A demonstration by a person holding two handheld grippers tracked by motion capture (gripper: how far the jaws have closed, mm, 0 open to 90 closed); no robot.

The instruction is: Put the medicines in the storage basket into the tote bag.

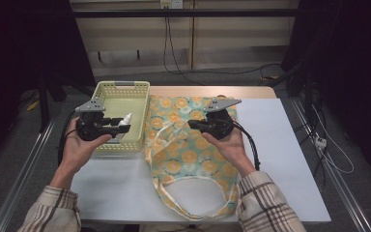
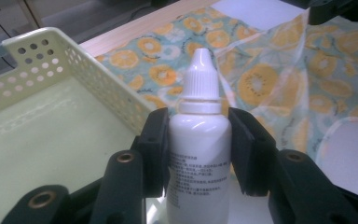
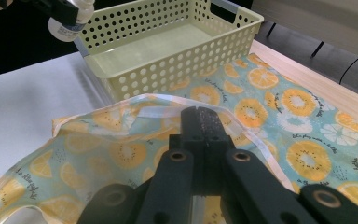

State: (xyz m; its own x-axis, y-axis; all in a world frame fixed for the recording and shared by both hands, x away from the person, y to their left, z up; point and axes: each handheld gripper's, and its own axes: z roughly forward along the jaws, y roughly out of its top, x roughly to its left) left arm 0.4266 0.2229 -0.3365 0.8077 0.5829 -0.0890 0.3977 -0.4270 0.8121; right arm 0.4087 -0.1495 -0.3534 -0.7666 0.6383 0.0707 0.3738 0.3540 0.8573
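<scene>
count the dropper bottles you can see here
1. The white dropper bottle is clamped in the left hand-held gripper, above the yellow basket. More could be hidden inside the fruit-print bag, whose edge the right hand-held gripper pinches.

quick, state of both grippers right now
Left gripper: shut on the white dropper bottle.
Right gripper: shut on the rim of the fruit-print cloth bag, holding it raised.
</scene>
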